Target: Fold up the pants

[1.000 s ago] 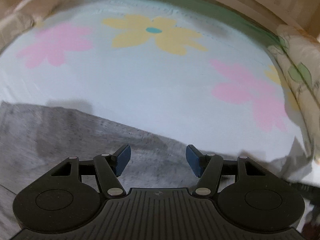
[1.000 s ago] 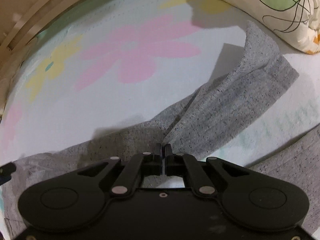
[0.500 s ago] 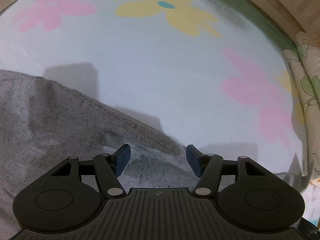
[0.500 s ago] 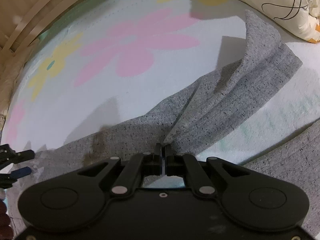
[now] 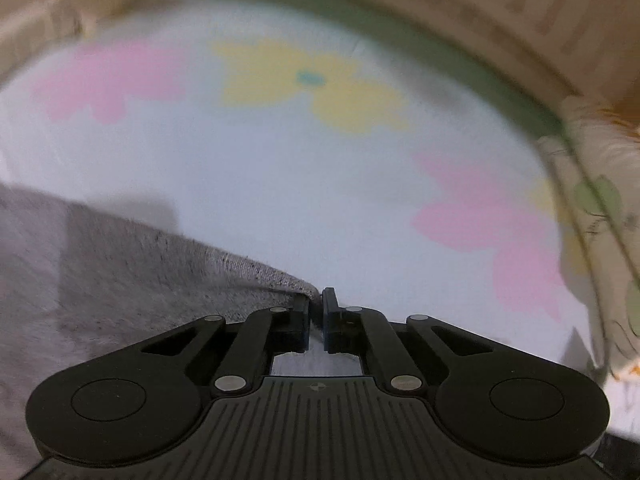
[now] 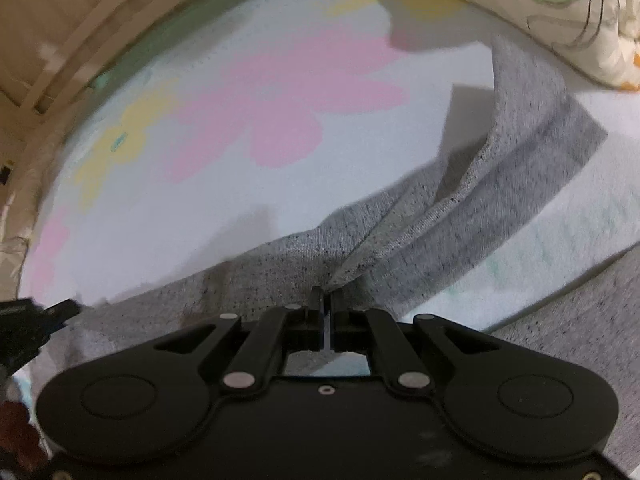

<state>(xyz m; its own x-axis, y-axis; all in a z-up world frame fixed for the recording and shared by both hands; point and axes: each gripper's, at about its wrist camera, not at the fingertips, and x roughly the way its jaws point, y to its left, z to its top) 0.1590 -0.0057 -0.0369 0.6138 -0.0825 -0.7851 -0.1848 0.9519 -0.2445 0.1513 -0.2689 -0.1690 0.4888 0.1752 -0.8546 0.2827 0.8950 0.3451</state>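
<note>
Grey speckled pants [image 5: 120,264] lie on a pale blue sheet [image 5: 280,184] with pink and yellow flowers. My left gripper [image 5: 316,300] is shut on the pants' edge, which stretches away to the left and is lifted off the sheet. My right gripper [image 6: 327,300] is shut on another part of the pants [image 6: 460,216]; a fold of cloth runs from its tips up to the right, raised off the sheet [image 6: 168,208]. The left gripper also shows at the far left of the right wrist view [image 6: 56,310].
A cream pillow [image 6: 560,12] with green leaf print lies at the back right, and shows at the right edge of the left wrist view [image 5: 600,240]. A beige slatted frame [image 5: 520,8] borders the bed's far side.
My left gripper has closed from open onto the pants' edge and lifted it. My right gripper stays shut on the cloth and has raised it a little.
</note>
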